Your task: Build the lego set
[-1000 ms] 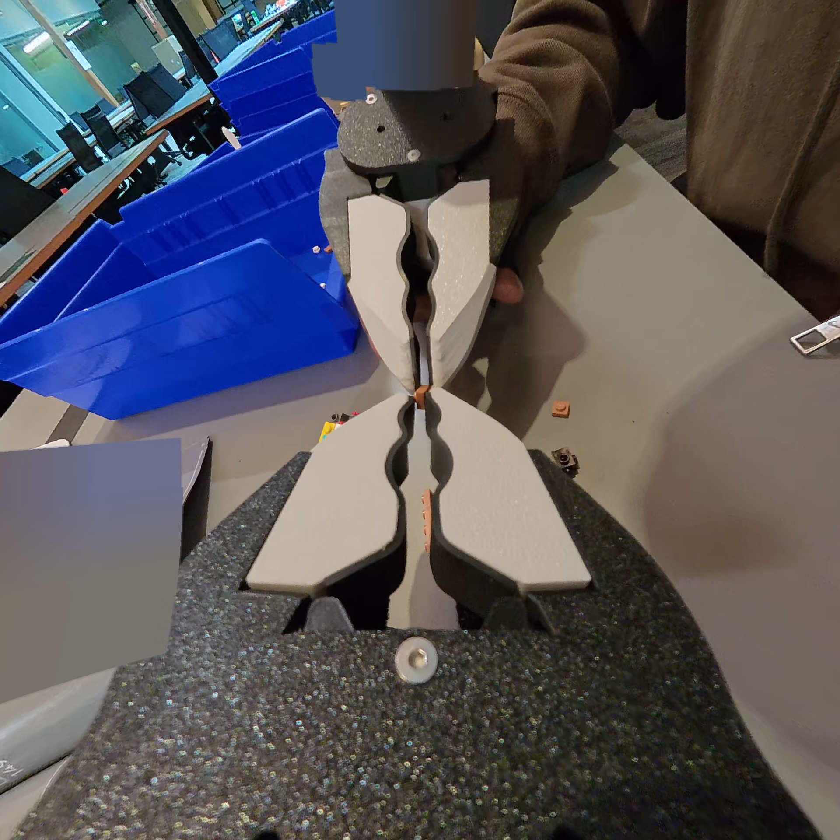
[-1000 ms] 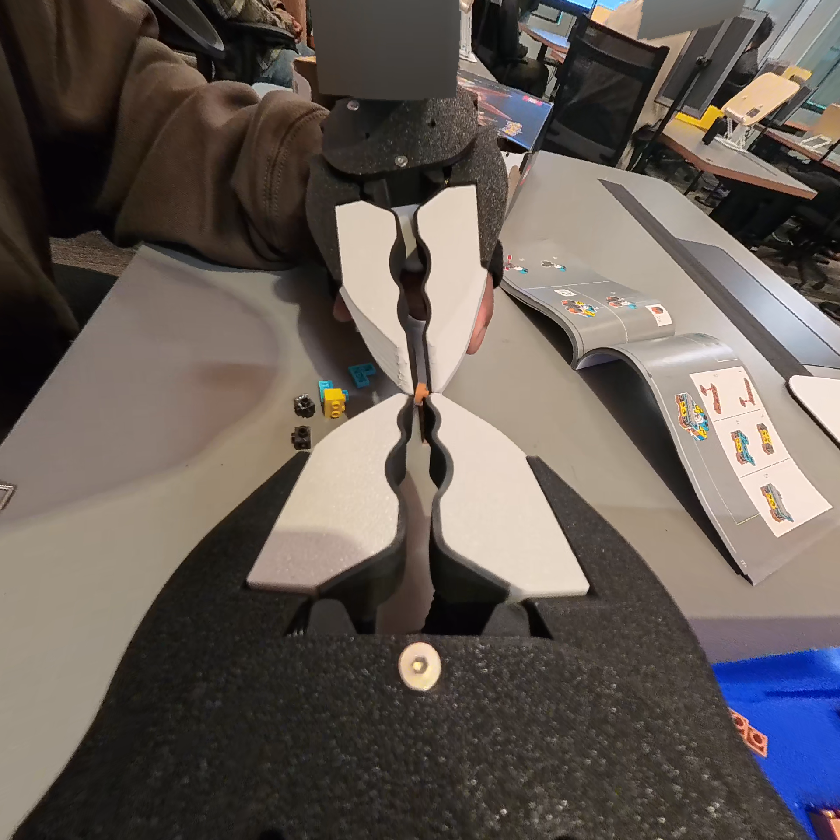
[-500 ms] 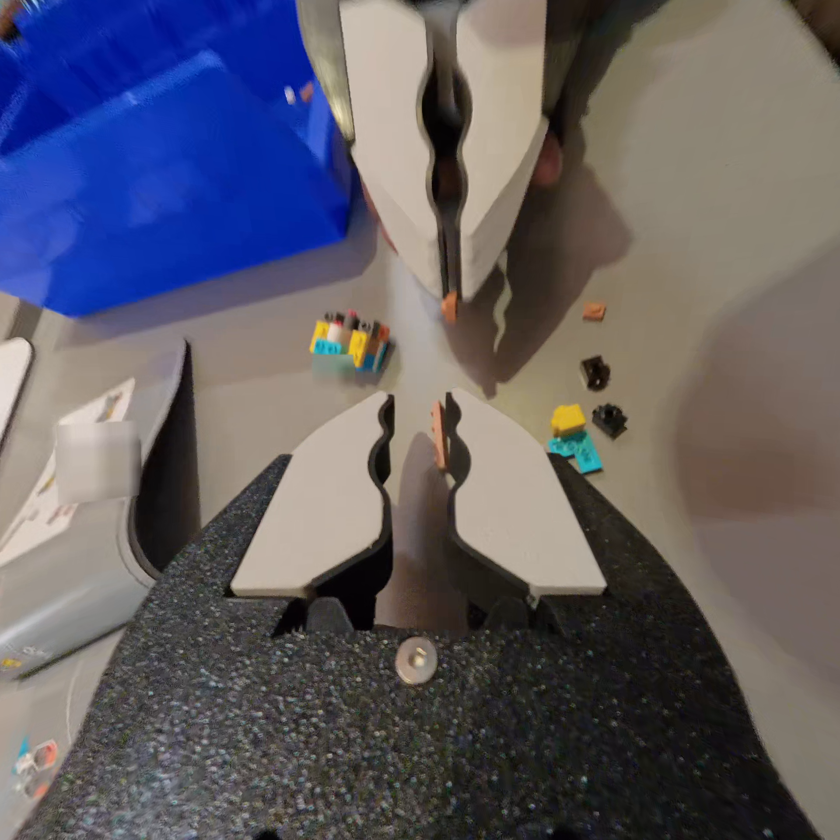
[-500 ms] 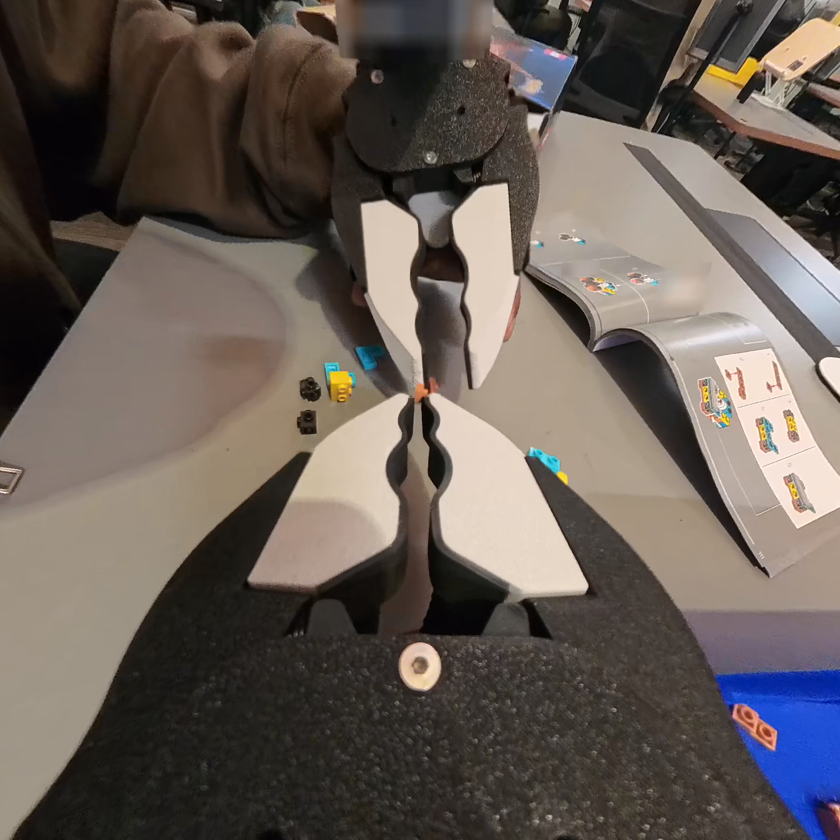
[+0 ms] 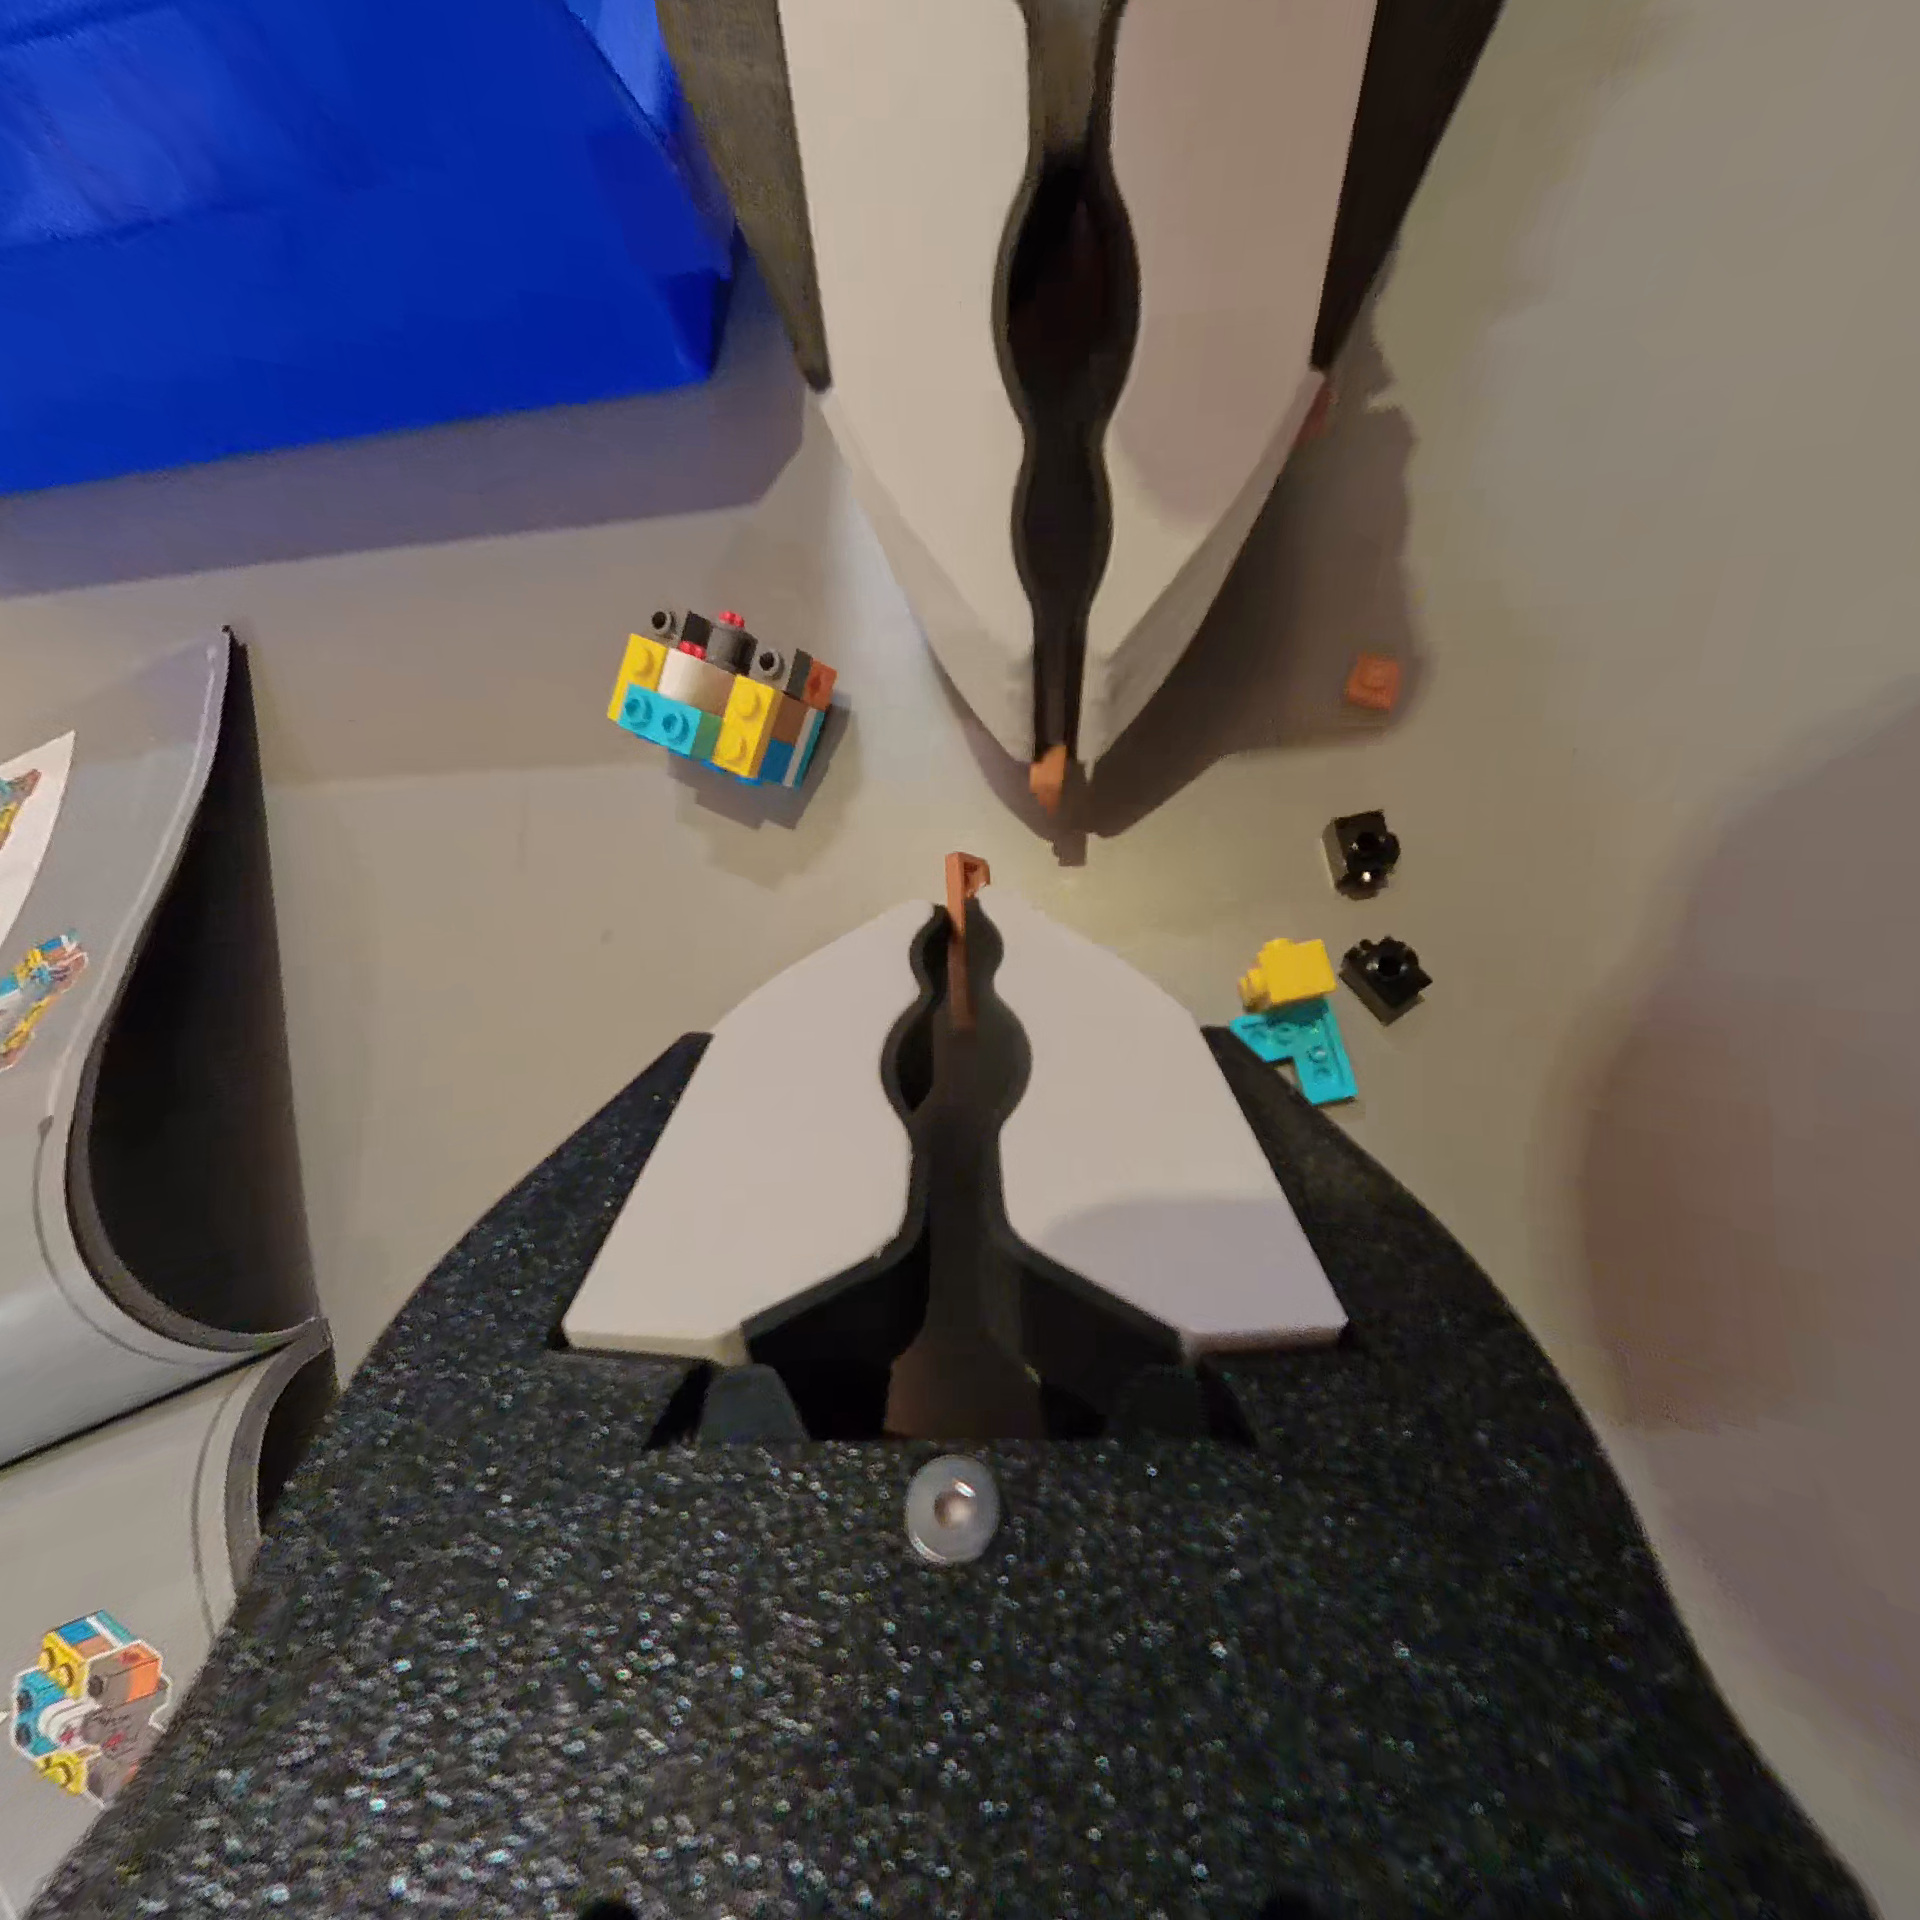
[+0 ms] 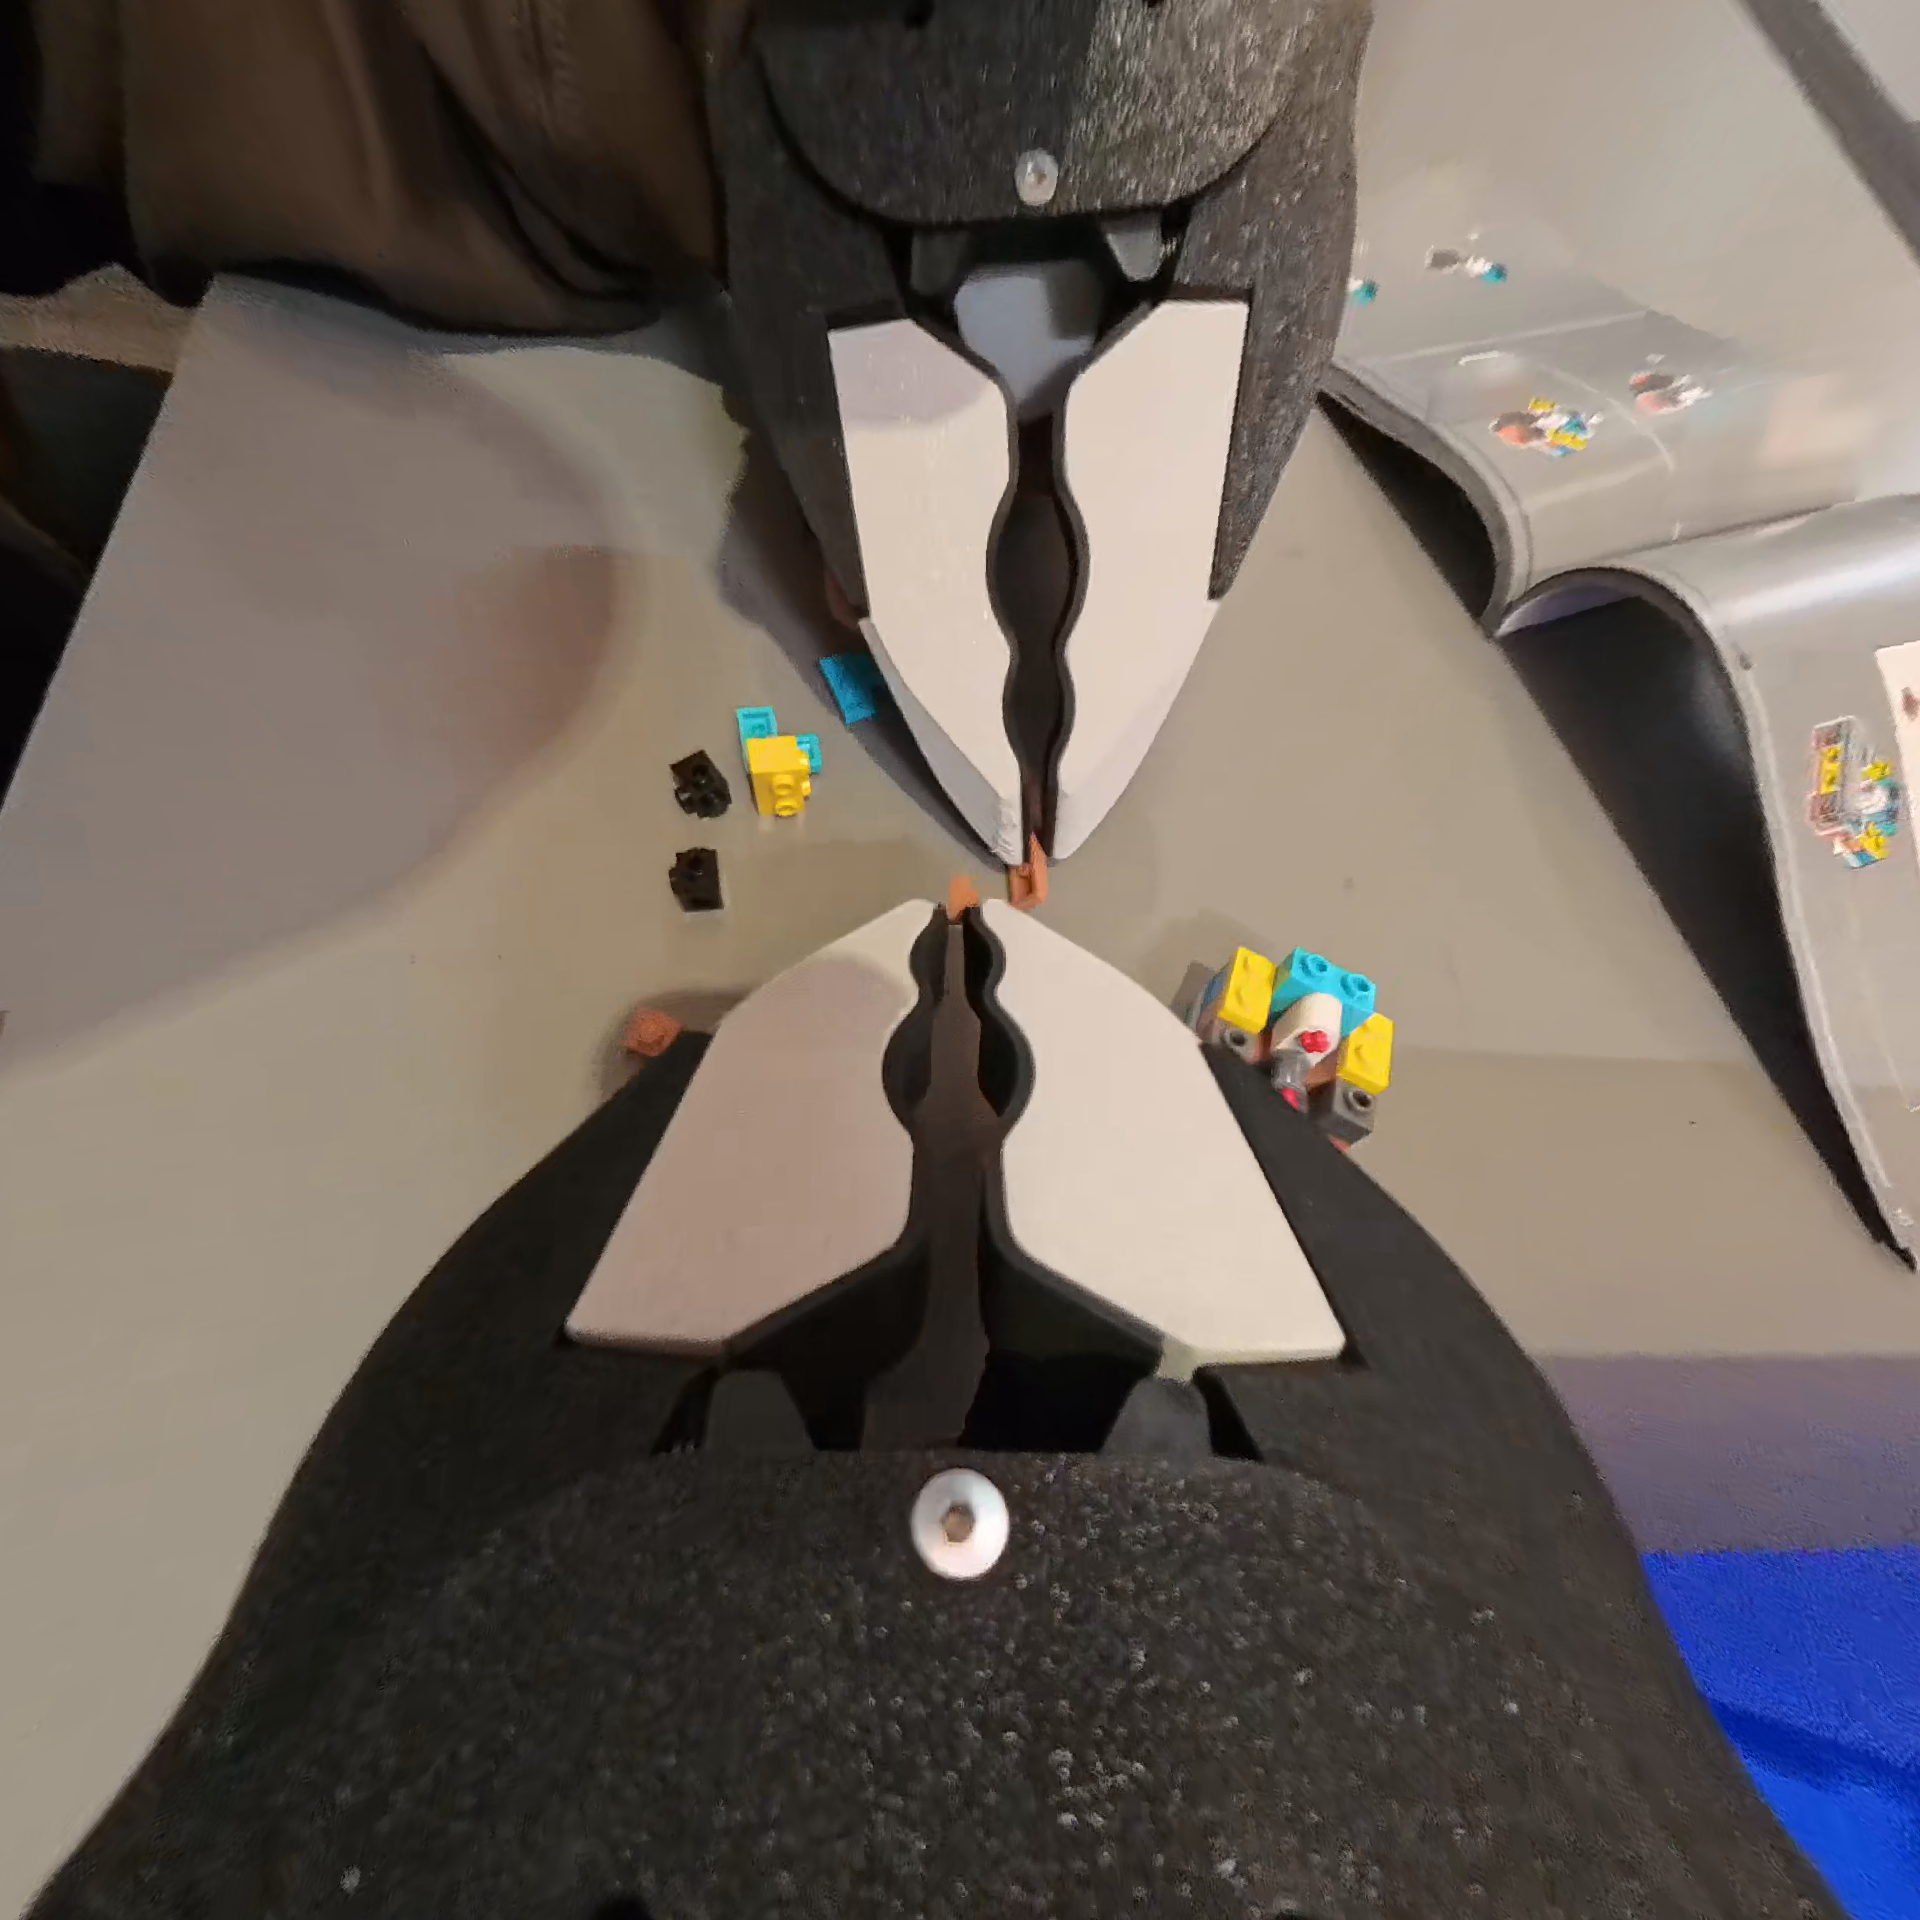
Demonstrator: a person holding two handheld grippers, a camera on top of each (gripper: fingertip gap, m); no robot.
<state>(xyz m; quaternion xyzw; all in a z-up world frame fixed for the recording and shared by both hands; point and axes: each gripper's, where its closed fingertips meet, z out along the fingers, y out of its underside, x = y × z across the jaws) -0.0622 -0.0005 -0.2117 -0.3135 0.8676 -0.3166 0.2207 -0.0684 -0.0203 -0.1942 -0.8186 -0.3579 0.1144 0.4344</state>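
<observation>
In the left wrist view, our left gripper (image 5: 961, 904), slack half a second ago, now pinches a thin brown plate (image 5: 961, 940). The right gripper (image 5: 1055, 774) beyond it, nearly shut, holds a small brown piece (image 5: 1047, 777) beside the partly built model (image 5: 722, 701).

In the right wrist view, the two brown pieces, joined a second ago, sit just apart near the model (image 6: 1299, 1029); we judge they need mating again.

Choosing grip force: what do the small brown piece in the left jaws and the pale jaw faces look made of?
Brown piece: hard moulded plastic, smooth, crisp edges, slight sheen. Left gripper jaw faces: matte pale grey, finely grained, likely printed plastic, though the finish leaves that open.
</observation>
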